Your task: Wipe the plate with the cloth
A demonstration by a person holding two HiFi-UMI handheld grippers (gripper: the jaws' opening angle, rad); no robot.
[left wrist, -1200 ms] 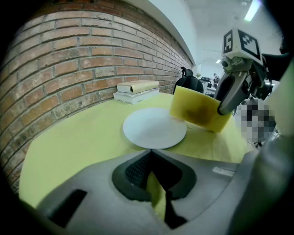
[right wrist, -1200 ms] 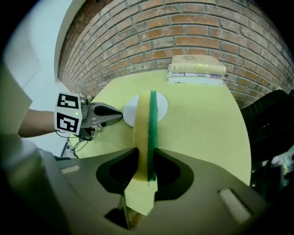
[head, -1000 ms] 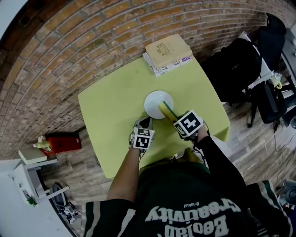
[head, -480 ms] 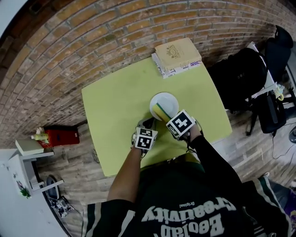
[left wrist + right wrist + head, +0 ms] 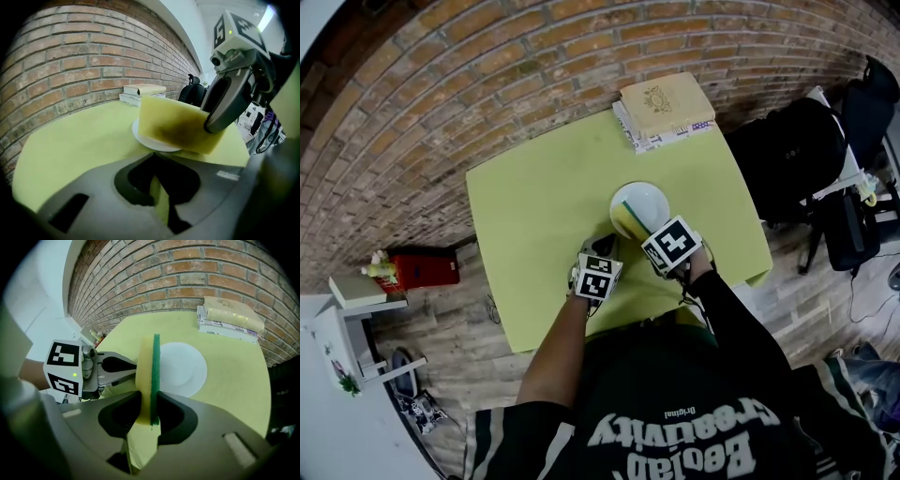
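Tabletop (image 5: pixel 525 216): yellow-green, set against a brick wall.

Left hand-held gripper (image 5: pixel 601 247): jaws drawn nearly together, nothing held; poised low over the tabletop, just beside the plate's near-left rim.

Cloth (image 5: pixel 625 221): yellow with one green face, stood on edge. Its long axis is run forward and leftward from the right hand-held gripper, the free end pointed away from the person over the plate's near-left part.

Plate (image 5: pixel 649 198): white, round, at mid-tabletop; no soil is seen.

Right hand-held gripper (image 5: pixel 645 234): clamped on the cloth's near end.

Progress: the cloth is at the plate; wiping is judged hardly begun, with most of the surface left.
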